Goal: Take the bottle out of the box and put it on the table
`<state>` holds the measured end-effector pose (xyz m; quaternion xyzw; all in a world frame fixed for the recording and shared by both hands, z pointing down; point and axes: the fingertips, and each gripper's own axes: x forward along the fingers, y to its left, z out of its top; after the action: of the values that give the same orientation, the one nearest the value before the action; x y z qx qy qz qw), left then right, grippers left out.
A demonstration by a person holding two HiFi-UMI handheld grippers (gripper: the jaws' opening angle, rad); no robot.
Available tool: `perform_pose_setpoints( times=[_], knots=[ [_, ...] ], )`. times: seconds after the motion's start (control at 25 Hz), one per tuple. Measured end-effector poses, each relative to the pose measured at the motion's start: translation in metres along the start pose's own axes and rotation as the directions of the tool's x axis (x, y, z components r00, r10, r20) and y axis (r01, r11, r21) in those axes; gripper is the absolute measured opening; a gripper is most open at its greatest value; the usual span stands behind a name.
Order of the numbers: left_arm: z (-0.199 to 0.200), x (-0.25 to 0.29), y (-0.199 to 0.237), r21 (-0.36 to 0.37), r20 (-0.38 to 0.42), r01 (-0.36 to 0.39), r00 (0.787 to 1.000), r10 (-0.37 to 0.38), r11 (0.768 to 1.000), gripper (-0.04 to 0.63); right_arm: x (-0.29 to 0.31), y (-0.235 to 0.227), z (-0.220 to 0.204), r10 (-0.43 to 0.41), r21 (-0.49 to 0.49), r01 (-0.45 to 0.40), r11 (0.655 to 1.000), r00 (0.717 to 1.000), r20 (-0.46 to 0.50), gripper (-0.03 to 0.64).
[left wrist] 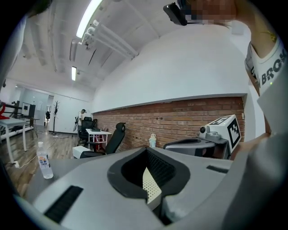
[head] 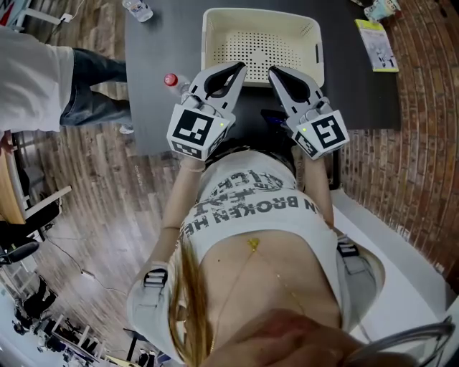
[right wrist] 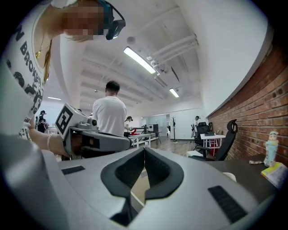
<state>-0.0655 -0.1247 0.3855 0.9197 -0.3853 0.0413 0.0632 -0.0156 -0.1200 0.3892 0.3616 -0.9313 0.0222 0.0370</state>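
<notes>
The cream perforated plastic box (head: 210,39) sits on the dark grey table (head: 154,115), and in the head view its floor shows bare, with no bottle inside. The clear plastic bottle with the red cap (head: 172,81) stands on the table just beside the box's near-left corner, apart from it and close to the left gripper (head: 237,68). That gripper's 2 jaws are pressed together on nothing; through the hollow behind their tips only the box's perforated wall shows. The right gripper (head: 275,72) is likewise closed and empty, and both are held close in front of the person's body, pointing roughly level toward the box. A 2nd clear bottle (head: 138,9) stands at the table's far edge, well apart. Judging from this layout, the placing step looks done: the bottle is out and on the table, free of any grip. The next move probably calls for little more than keeping both grippers clear of the bottle so it is not knocked over.
</notes>
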Motion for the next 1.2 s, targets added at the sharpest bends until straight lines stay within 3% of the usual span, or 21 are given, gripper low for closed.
perform_pose_setpoints(
  times=[0.24, 1.2],
  knots=[
    [0.019, -0.001, -0.006, 0.013, 0.039, 0.008, 0.999, -0.008, 1.0, 0.006, -0.003, 0.009, 0.025, 0.052, 0.019, -0.054, 0.998, 0.995, 0.088, 0.009],
    [0.024, -0.005, -0.013, 0.004, 0.038, 0.021, 0.999, -0.022, 1.0, 0.006, 0.002, 0.016, 0.02, 0.081, 0.022, -0.083, 0.996, 0.995, 0.058, 0.008]
  ],
)
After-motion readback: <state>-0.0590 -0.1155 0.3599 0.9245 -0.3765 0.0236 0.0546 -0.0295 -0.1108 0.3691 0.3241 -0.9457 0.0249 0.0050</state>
